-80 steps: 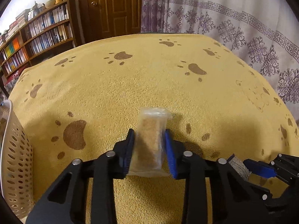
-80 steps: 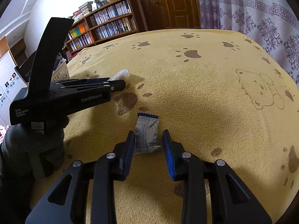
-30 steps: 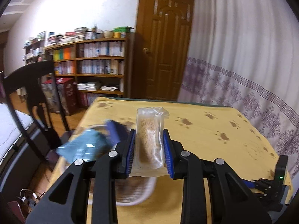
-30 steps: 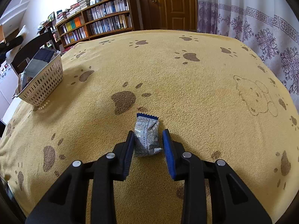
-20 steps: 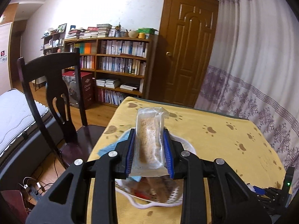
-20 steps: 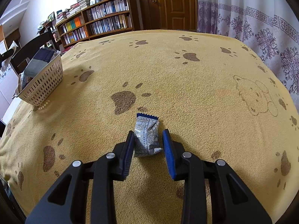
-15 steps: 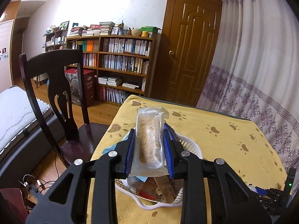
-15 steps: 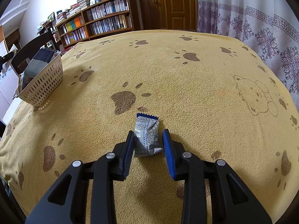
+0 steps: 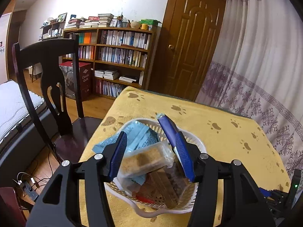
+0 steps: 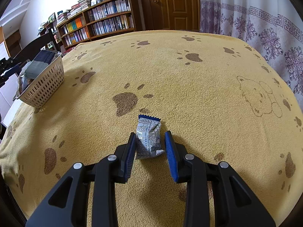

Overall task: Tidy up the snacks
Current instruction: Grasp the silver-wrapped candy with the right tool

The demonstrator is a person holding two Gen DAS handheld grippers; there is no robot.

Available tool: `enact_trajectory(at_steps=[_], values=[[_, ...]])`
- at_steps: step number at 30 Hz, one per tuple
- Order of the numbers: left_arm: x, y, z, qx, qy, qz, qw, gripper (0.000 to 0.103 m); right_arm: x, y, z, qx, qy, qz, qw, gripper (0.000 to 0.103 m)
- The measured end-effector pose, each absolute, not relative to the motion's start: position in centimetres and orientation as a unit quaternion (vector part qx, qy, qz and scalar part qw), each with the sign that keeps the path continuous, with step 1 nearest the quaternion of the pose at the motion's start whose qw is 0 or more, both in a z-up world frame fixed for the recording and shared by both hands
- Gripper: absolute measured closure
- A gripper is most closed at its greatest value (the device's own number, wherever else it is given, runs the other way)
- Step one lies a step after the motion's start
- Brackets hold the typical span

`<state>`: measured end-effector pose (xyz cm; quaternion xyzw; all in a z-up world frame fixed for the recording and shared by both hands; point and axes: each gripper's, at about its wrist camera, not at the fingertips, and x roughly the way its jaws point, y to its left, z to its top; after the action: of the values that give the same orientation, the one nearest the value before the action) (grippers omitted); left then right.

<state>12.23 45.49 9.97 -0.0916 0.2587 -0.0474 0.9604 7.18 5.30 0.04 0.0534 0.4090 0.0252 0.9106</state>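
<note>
Holding your left gripper (image 9: 150, 153) spread wide above the white basket (image 9: 197, 205), clear-wrapped cracker bar (image 9: 143, 159) lying inside on other snacks, your right gripper (image 10: 150, 152) open around the silver packet (image 10: 148, 136) on the yellow cloth (image 10: 198, 98).

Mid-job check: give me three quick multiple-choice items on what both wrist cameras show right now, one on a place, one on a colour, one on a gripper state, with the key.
1. Where is the clear-wrapped brown bar?
A. Lying on the yellow cloth
B. Over the white basket, between the open fingers of the left gripper
C. On the chair seat

2. What colour is the wrapper of the small snack packet at the right gripper?
A. Silver-white with a blue edge
B. Red
C. Green

3. How does the right gripper stand?
A. Shut on the packet
B. Open, with a finger on each side of the packet, which lies on the yellow cloth
C. Raised over the basket

Key: 1 B, the bar lies tilted above the basket's contents; 2 A, the patterned foil shows a blue top edge; 3 B, a gap shows beside the packet.
</note>
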Motion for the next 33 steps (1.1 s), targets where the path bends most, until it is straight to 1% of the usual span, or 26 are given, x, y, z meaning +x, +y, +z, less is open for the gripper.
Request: enact_trajectory(at_steps=[6,11,26,30,33], values=[[11.2,47.0,11.3,-0.105,0.241,-0.033,0.964,0.048,7.2,5.3,0.0,0.056,0.408,0.026,0.911,0.072],[10.3,48.0,12.2,-0.111,0.227,-0.016,0.968,0.045,6.9,4.9,0.7,0.098,0.406,0.051,0.907,0.072],[8.8,47.6,13.6,-0.109,0.204,-0.014,0.973,0.044,5.7,6.7,5.8,0.136,0.363,0.127,0.913,0.072],[8.7,47.5,13.8,-0.11,0.201,-0.014,0.973,0.044,5.7,6.1,6.4,0.142,0.355,0.118,0.916,0.072],[8.6,47.6,13.9,-0.111,0.199,-0.014,0.974,0.044,6.3,4.7,5.8,0.157,0.368,0.096,0.911,0.068]])
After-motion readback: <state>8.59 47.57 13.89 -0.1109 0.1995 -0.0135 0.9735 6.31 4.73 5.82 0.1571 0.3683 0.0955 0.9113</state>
